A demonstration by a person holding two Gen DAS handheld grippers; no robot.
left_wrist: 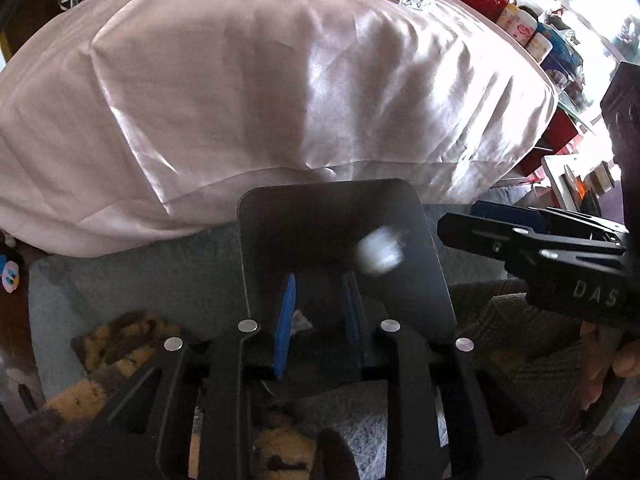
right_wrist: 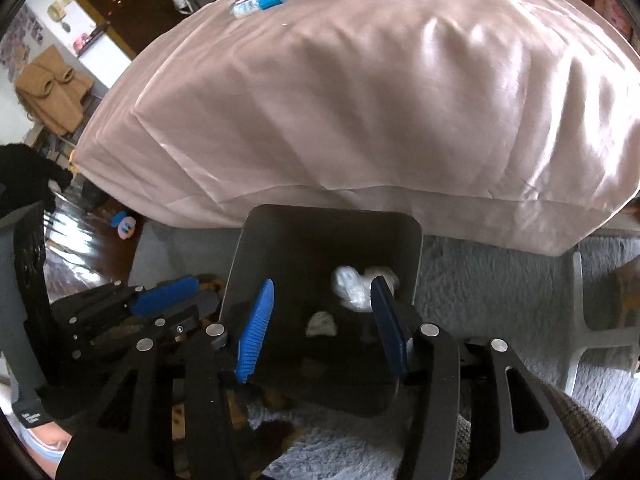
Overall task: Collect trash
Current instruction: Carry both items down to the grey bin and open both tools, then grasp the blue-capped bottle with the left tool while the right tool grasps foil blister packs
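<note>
Right wrist view had the right hand-held gripper (right_wrist: 320, 320) released above the dark bin (right_wrist: 332, 216); white crumpled trash (right_wrist: 352, 286) was dropping into the bin; left hand-held gripper (left_wrist: 316, 312) hovered there too, slightly parted, holding nothing.

The right gripper (right_wrist: 320, 328) hangs over a dark bin (right_wrist: 280, 240) on the grey rug (right_wrist: 480, 280), its blue fingers (right_wrist: 256, 332) apart with nothing gripped. A blurred white wad (right_wrist: 352, 284) and a paper scrap (right_wrist: 320, 326) show inside the bin. The left gripper (right_wrist: 168, 296) sits beside the bin's left wall.
</note>
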